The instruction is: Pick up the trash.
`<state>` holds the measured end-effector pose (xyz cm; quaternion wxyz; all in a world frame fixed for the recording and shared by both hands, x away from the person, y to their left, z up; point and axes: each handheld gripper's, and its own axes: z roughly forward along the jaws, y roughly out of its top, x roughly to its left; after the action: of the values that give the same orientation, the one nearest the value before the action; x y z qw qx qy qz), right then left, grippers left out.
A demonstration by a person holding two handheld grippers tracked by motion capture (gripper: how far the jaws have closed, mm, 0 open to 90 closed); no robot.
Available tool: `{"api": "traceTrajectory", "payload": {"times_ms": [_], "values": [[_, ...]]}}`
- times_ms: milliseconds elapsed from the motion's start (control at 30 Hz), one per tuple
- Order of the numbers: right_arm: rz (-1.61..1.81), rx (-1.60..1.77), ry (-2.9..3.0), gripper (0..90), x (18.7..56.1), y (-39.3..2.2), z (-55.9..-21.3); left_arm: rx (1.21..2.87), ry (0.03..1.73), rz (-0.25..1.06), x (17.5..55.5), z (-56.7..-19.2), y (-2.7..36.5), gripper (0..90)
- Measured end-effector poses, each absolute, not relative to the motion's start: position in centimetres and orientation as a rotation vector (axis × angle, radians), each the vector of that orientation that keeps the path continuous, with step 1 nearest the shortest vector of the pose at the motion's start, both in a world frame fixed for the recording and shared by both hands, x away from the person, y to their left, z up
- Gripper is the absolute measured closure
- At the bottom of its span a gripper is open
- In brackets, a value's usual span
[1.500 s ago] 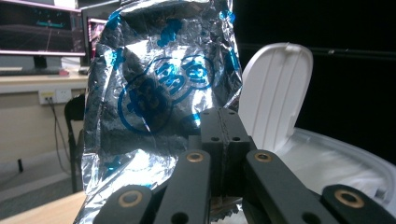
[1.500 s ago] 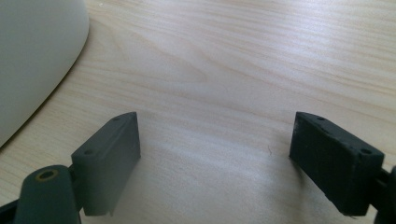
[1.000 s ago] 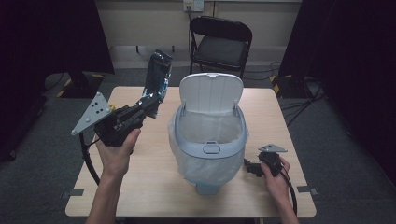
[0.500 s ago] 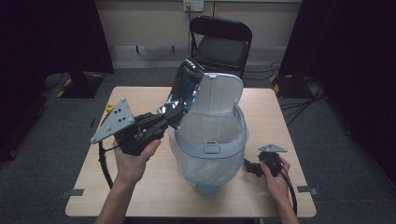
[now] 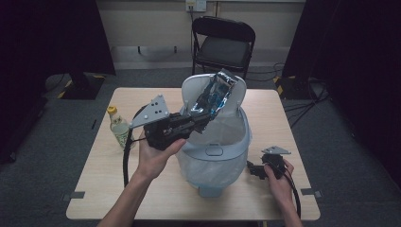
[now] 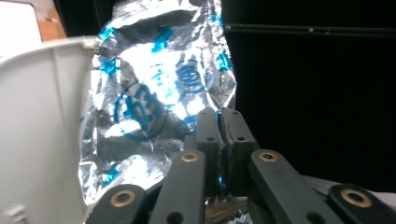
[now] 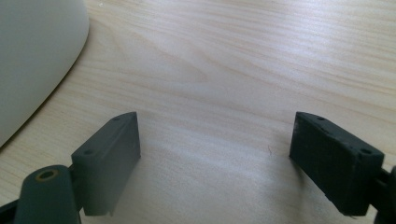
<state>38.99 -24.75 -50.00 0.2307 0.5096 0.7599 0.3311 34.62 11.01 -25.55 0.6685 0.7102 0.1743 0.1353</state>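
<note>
A: Where is the shiny foil bag?
B: Up over the open white bin. The left gripper pinches its bottom edge tight.
A: Is it heavy?
B: No, I think it's light, crinkly and slippery. Hold the edge firmly.
A: The right gripper?
B: Its fingers are wide apart, holding nothing, on the table.

1. From the high view we look forward and down on the pale wooden table, with the white plastic lidded bin at centre.
2. In the left gripper view we look along closed jaws, very near the crinkled silver-and-blue foil bag and the bin, both shared with the high view.
3. In the right gripper view we face the table from close up, the bin at the edge.
</note>
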Motion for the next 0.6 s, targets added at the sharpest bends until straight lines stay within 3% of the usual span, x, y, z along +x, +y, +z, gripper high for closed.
{"api": "traceTrajectory", "payload": {"times_ms": [400, 600], "values": [[0.911, 1.402, 2.090, 15.1, 39.0, -24.7, -50.0, 1.644, 0.423, 0.284, 36.0, -26.6, 10.6, 69.1], [0.911, 1.402, 2.090, 15.1, 39.0, -24.7, -50.0, 1.624, 0.444, 0.281, 35.9, -26.7, 11.8, 55.2]]}}
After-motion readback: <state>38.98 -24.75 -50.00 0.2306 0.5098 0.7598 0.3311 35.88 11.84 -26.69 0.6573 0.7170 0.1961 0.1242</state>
